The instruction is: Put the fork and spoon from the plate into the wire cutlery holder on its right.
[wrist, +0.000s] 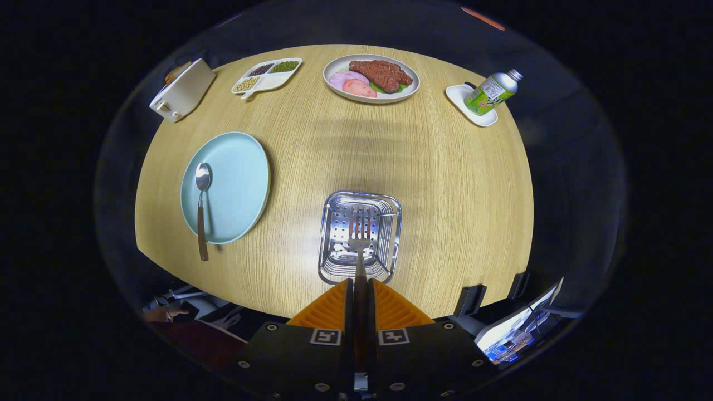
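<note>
My gripper (360, 289) is shut on the fork (360, 236), its orange fingers (330, 307) pressing the brown handle from both sides. The fork's tines point forward over the open top of the wire cutlery holder (390, 207), which stands just ahead of the fingers on the wooden table. To the holder's left lies the light blue plate (237, 184). The spoon (201, 206) rests on the plate's left part, bowl away from me, its brown handle sticking out over the plate's near rim.
At the table's far side stand a white toaster (181, 92), a divided dish of beans (267, 75), a plate of meat and ham (372, 78), and a green bottle (493, 92) lying on a small white tray. A person's hand (164, 313) shows below the table's near edge.
</note>
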The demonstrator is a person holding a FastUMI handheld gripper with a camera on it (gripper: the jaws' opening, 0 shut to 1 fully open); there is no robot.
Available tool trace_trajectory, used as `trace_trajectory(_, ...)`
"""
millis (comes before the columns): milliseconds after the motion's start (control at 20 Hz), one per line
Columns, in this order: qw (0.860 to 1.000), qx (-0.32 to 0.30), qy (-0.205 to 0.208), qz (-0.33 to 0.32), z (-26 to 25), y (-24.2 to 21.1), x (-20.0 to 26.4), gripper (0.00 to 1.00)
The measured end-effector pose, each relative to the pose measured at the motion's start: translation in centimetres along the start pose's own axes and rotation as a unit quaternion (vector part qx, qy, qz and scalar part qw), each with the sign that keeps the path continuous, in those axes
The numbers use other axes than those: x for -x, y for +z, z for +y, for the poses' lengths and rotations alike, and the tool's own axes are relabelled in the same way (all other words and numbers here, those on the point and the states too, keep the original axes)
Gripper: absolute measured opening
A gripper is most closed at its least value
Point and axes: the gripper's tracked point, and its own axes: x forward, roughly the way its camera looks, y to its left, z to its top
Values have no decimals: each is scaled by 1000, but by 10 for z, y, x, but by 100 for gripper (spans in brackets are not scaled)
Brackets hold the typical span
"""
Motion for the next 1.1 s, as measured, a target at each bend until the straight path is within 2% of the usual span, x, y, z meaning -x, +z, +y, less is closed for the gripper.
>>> trace_trajectory(100, 1000, -10, 8, -11, 2, 5, 4, 16)
trace_trajectory(200, 999, -18, 5, -31, 1, 13, 11, 47)
trace_trajectory(250, 999, -20, 3, -43, 2, 18, 15, 53)
trace_trajectory(400, 996, -14, 6, -84, 16, 34, 26, 88)
trace_trajectory(500, 994, -5, 16, -110, 36, 43, 32, 99)
trace_trajectory(700, 987, 30, 44, -151, 92, 56, 33, 99)
trace_trajectory(1000, 979, 61, 99, -169, 177, 61, 13, 99)
trace_trajectory(1100, 975, 75, 103, -180, 197, 62, 8, 99)
